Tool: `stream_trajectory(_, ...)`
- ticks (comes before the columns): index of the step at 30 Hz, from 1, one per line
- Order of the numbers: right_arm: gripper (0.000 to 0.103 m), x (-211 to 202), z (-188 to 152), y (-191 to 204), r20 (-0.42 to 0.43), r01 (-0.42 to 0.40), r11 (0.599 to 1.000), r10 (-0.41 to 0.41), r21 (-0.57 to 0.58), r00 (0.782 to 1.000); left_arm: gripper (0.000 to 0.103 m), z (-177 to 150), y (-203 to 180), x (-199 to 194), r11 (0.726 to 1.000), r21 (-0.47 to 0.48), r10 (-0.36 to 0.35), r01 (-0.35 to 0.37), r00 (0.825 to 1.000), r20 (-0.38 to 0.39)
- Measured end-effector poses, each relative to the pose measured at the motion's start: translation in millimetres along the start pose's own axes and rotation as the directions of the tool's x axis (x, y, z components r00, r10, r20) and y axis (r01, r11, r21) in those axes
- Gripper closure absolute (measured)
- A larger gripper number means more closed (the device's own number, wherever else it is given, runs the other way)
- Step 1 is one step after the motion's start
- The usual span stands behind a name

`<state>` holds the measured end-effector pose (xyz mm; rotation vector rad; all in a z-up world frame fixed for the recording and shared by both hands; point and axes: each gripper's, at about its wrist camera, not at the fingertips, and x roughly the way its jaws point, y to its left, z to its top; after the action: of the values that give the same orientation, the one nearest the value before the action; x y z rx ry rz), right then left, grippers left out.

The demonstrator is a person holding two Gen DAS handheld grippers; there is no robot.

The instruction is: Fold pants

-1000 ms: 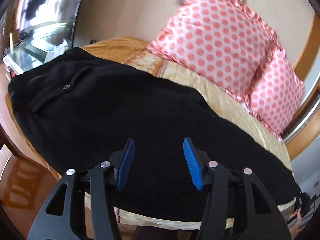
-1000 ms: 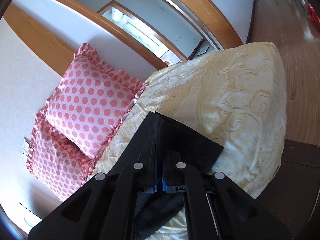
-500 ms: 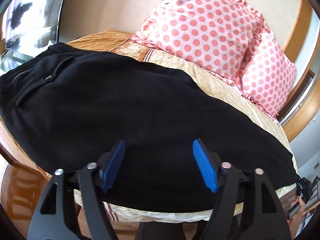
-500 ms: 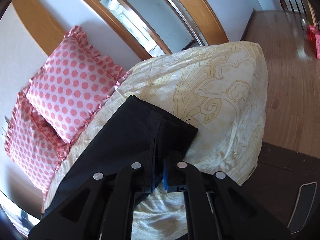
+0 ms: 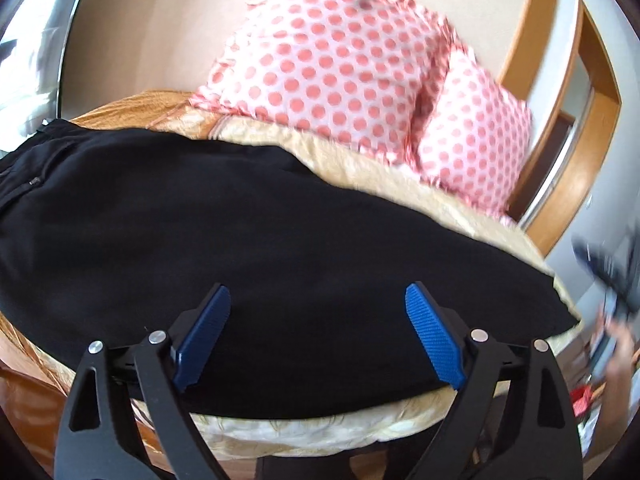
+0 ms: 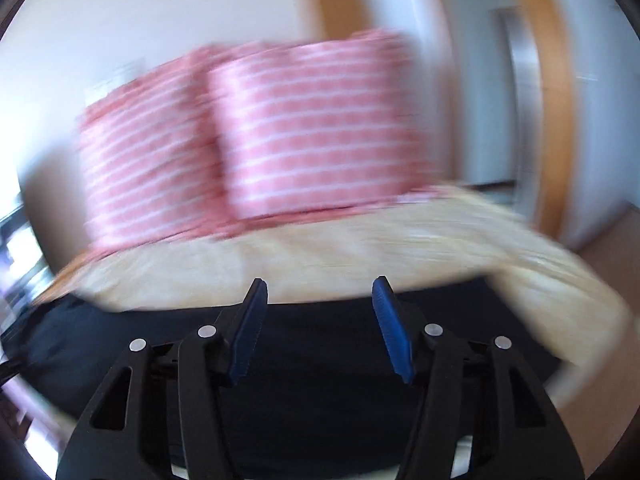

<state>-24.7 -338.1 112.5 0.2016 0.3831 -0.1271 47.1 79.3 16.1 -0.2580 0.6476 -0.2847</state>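
Observation:
Black pants (image 5: 240, 232) lie flat along the front of a bed with a yellow cover (image 5: 400, 172), waist end at the far left with a zip pocket. My left gripper (image 5: 320, 336) is open and empty, hovering over the pants' near edge. My right gripper (image 6: 320, 320) is open and empty above the pants (image 6: 320, 380); this view is heavily motion-blurred. The right gripper also shows as a dark blur at the right edge of the left wrist view (image 5: 612, 272).
Two pink polka-dot pillows (image 5: 340, 64) lean on the wall at the back of the bed; they also show in the right wrist view (image 6: 280, 128). A wooden door frame (image 5: 560, 120) stands to the right. The bed's front edge (image 5: 320, 436) drops to a wooden floor.
My right gripper has let go of the pant hem, opened, and swung quickly round to face the pillows. My left gripper has opened wider and shifted slightly over the pants.

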Motion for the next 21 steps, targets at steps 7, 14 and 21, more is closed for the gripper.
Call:
stream_trajectory(7, 0.066, 148.2, 40.1, 180.0, -0.292, -0.429, 0.852, 0.347, -0.299, 0.891, 0.014, -12.7, 3.0, -5.1, 1.0, 0.02, 0.003, -0.003, 1.0, 0.008)
stream_trajectory(14, 0.072, 231.5, 8.6, 256.2, -0.522, -0.529, 0.77, 0.304, -0.358, 0.797, 0.014, -14.5, 7.6, -7.0, 0.999, -0.013, -0.034, 0.035, 0.999, 0.034)
stream_trajectory(21, 0.073, 237.6, -14.8, 265.4, -0.58, -0.545, 0.739, 0.259, -0.397, 0.772, 0.011, -17.1, 7.2, -6.5, 0.999, 0.019, -0.051, 0.051, 0.998, 0.042)
